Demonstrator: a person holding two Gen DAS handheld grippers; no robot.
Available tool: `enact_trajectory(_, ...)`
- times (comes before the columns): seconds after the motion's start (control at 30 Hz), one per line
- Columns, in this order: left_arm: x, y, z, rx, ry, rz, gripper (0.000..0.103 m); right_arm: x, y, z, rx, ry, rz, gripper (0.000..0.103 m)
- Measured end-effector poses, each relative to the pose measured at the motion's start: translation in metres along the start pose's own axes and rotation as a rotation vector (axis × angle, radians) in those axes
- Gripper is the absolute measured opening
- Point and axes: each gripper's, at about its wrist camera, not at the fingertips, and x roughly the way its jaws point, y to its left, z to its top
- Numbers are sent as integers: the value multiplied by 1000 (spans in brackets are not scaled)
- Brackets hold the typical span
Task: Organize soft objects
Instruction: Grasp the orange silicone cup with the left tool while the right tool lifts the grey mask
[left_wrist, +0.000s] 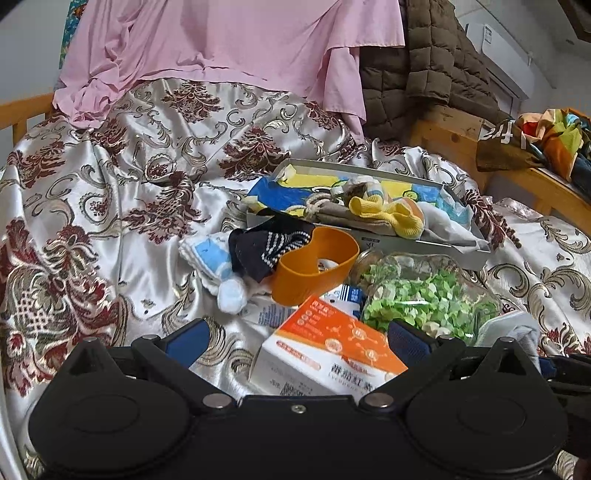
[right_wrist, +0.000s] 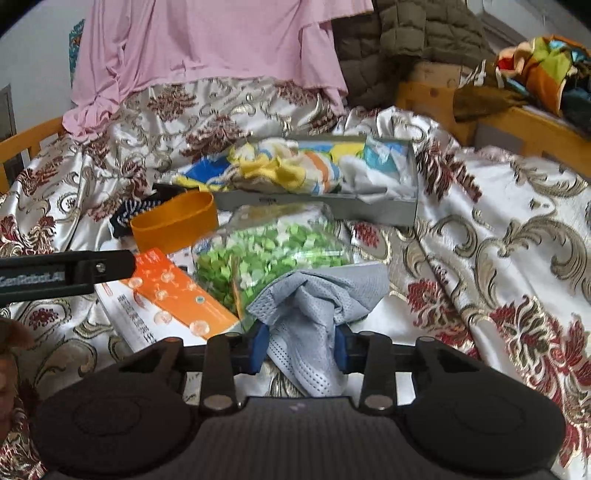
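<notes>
Left wrist view: grey shallow cardboard tray (left_wrist: 466, 254) on patterned satin bedspread (left_wrist: 110, 184), already holding one yellow knitted sock (left_wrist: 384, 218) among a few other cloths; one dark striped sock (left_wrist: 269, 245) and one pale blue-white terry cloth (left_wrist: 210, 262) lying outside, unsorted. Left tongs (left_wrist: 295, 338) spread wide, empty.

Right wrist view: right tongs (right_wrist: 301, 345) clenched on one grey mesh cloth (right_wrist: 314, 299), near the tray, not yet in. One orange band (right_wrist: 173, 225), one orange carton (right_wrist: 177, 295), one bag of green bits (right_wrist: 269, 251).
</notes>
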Motion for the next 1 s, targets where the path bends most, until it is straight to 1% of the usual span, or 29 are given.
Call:
enact_trajectory(0.13,10,-2,8,28,-6,-29,102,-11,5,4,-38,-85,-13,39)
enact_trajectory(0.2,15,-4,11,51,-13,-43,102,-14,6,7,-42,-112,-5,39)
enact_trajectory(0.33,25,-8,16,85,-12,-58,102,-13,5,12,-34,-133,21,39)
enact_trajectory(0.5,36,-11,22,159,-10,-86,102,-11,3,20,-25,-161,55,38)
enact_trajectory(0.67,46,-4,25,200,1,-115,102,0,7,27,-53,-173,89,38)
enact_trajectory(0.83,55,5,28,191,9,-146,101,13,11,32,-77,-168,109,38)
enact_trajectory(1.0,64,7,28,180,21,-196,93,23,7,34,-63,-155,122,38)
